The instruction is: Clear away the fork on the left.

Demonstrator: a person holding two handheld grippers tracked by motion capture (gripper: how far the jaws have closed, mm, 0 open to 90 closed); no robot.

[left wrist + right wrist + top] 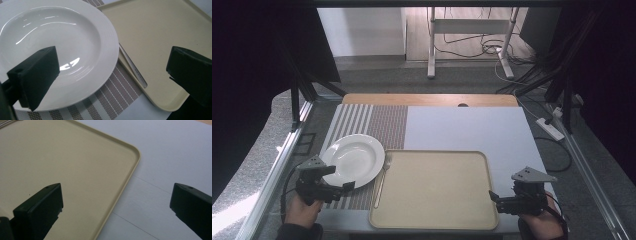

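A white deep plate rests on a striped placemat at the table's left. To its right lies a bare beige tray. A metal spoon lies between them along the tray's left rim. My left gripper is open, its jaws straddling the plate's near right rim, holding nothing. My right gripper is open over the tray's near right corner, also holding nothing.
The pale table top extends behind and right of the tray, with a wooden strip along its far edge. Metal frame rails run along both sides. A power strip lies on the floor at right.
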